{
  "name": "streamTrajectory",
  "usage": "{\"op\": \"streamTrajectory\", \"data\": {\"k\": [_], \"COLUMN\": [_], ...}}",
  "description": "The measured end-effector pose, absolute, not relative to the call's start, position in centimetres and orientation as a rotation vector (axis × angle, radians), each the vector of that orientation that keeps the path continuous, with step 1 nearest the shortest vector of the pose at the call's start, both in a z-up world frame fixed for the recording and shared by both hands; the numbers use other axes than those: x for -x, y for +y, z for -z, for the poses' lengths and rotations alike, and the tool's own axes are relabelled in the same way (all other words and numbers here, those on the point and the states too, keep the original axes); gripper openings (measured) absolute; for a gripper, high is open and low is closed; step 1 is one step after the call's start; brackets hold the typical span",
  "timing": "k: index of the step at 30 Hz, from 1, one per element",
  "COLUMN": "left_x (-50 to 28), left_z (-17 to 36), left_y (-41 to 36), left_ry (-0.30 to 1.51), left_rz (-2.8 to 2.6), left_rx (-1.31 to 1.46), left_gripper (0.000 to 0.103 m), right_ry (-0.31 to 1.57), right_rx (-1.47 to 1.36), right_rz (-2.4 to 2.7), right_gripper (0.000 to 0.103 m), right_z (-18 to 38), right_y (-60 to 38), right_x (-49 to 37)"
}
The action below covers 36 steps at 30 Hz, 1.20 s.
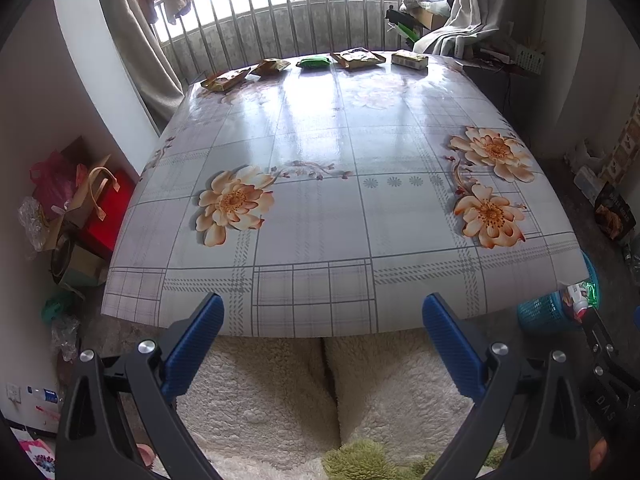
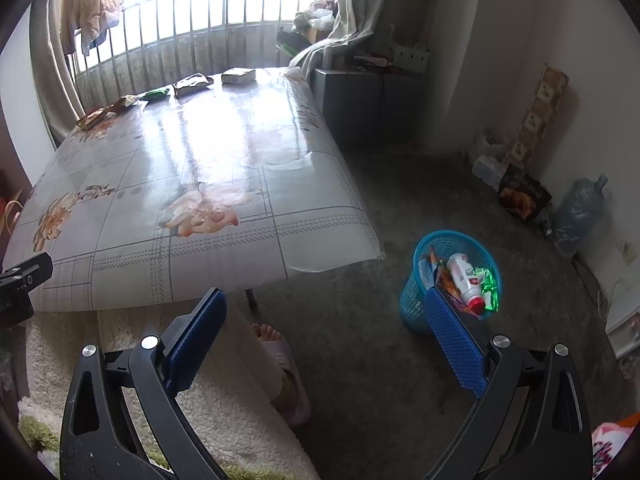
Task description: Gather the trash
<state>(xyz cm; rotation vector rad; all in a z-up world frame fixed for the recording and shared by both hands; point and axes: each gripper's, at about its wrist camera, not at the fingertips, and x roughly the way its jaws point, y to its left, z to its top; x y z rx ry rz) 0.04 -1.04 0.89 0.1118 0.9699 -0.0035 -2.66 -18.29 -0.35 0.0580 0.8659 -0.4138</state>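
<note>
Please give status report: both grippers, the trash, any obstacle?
Left hand-held gripper open, empty. Right hand-held gripper open, empty, near blue basket. Five wrappers lie along far table edge. Nothing in the way.

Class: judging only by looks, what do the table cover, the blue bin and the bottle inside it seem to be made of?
Table cover: likely glossy vinyl or oilcloth; it mirrors the window light and its printed edge curls.
Bin: moulded plastic, by its see-through blue lattice wall.
Bottle: probably smooth white plastic with a red cap; the label is too small to read.
</note>
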Motion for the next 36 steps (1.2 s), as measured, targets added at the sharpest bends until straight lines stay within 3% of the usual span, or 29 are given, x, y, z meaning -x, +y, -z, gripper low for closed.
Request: {"op": "streamTrajectory", "data": {"k": [36], "left_x": [-0.33], "left_z": [-0.62], "left_y": [-0.28], "left_ry": [0.982], "left_rz": [0.001], "left_rx": [-0.099], "left_gripper": [0.097], "right_ry": [0.870], "right_rx": [-0.067], "right_rz": [0.408], "right_gripper": [0.095], "right_z": [0.10], "right_y": [-18.08], "right_x": [2.31]}}
